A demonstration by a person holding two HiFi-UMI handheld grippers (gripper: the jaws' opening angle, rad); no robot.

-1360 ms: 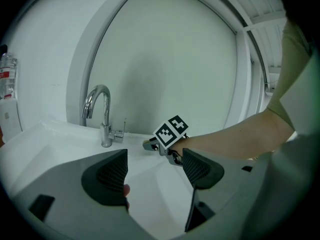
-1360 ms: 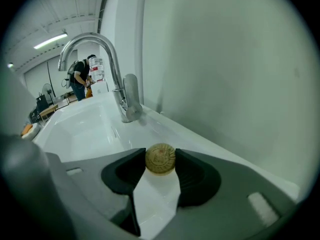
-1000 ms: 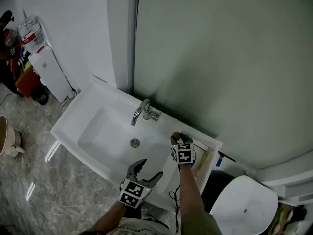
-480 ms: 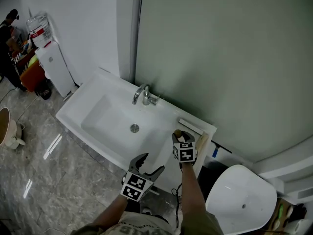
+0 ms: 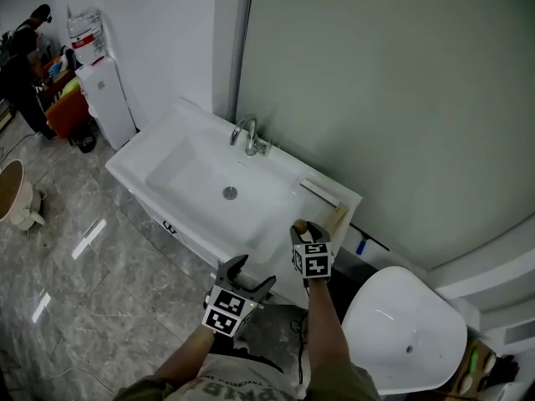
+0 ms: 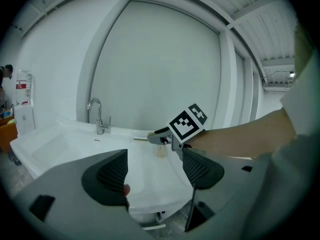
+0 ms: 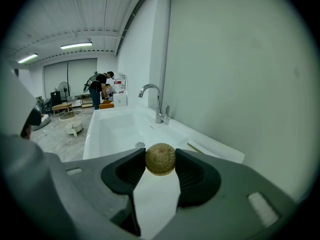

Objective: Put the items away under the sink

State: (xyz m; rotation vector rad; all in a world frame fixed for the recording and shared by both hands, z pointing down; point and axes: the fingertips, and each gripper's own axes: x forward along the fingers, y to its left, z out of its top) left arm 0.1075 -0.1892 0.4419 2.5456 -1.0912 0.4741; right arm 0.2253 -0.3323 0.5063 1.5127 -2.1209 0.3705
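I'm clamping my right gripper (image 5: 302, 228) on the tan round-topped item (image 7: 160, 159), holding it over the white sink's (image 5: 269, 220) right ledge. My left gripper (image 6: 155, 167) is hanging beside it, jaws spread, gripping nothing.

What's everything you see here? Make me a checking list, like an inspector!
Surface: white sink counter, tap at the back.
Job's things: round tan lump in the right hand-held gripper.
Clutter: two stick-like pieces at the counter's right end.
Grippers: right shut on the lump; left hand-held gripper open, nothing between its jaws.
Cables: thin dark cable under the right arm.
Surroundings: toilet, water dispenser, person far off, grey floor.
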